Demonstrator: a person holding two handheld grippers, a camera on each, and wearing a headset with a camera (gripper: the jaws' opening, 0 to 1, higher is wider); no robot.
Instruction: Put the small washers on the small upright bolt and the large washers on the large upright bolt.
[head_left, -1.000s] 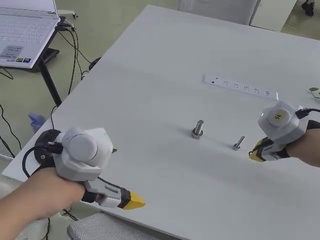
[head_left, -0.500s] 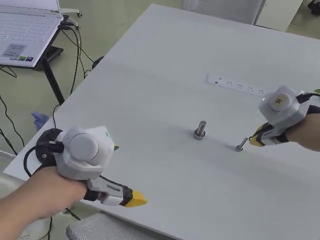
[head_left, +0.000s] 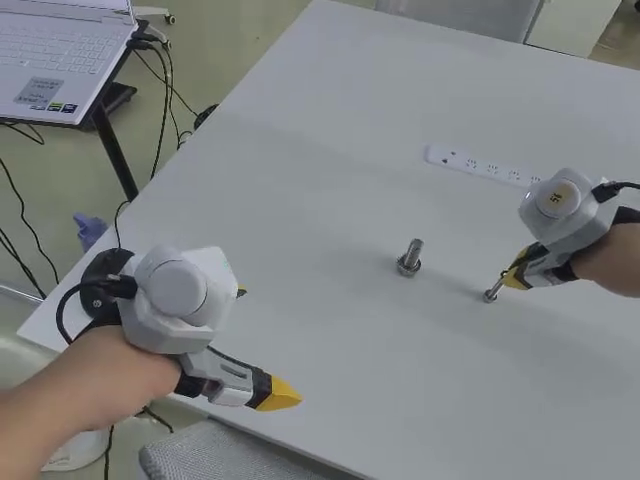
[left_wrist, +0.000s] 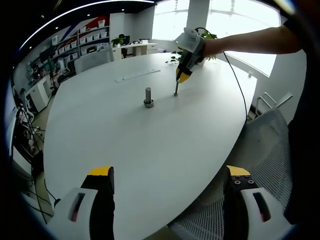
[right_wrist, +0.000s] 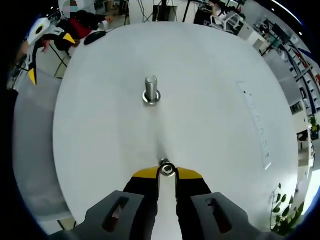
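The large upright bolt (head_left: 410, 257) stands mid-table with a ring at its base, also in the left gripper view (left_wrist: 148, 97) and the right gripper view (right_wrist: 151, 90). The small upright bolt (head_left: 492, 292) stands to its right. My right gripper (head_left: 512, 281) has its yellow tips at the top of the small bolt (left_wrist: 176, 89). In its own view the right gripper (right_wrist: 167, 172) is shut on a small washer (right_wrist: 167, 168), a silver ring held at the tips over the bolt. My left gripper (head_left: 257, 343) hovers open near the table's front edge, far from both bolts, with nothing between its fingers (left_wrist: 100, 176).
A white power strip (head_left: 490, 168) lies behind the bolts on the white table (head_left: 300, 170). A laptop (head_left: 50, 50) on a stand with hanging cables is off the table's left side. A mesh chair (head_left: 190, 462) sits below the front edge.
My right gripper has moved from just beside the small bolt onto its top. The left gripper has stayed open in place; the head camera has shifted.
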